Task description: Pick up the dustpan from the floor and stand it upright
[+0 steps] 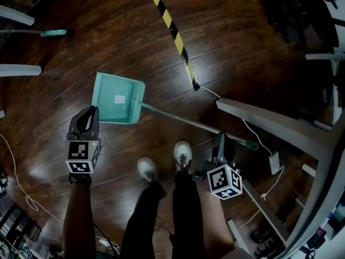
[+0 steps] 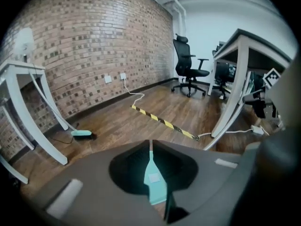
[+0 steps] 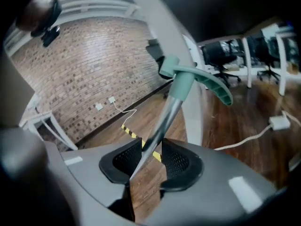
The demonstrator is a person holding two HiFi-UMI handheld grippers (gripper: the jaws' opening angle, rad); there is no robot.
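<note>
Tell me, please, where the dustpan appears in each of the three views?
Head view: dustpan left of centre, handle running down-right.
Left gripper view: low centre, a thin teal edge.
Right gripper view: centre, its metal handle slanting up-right.
Shared landmark: the yellow-black floor tape.

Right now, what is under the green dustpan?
Only dark wooden floor shows around the dustpan. The patch straight below its tray is covered, so anything lying there cannot be seen. The left gripper pinches its near edge.
</note>
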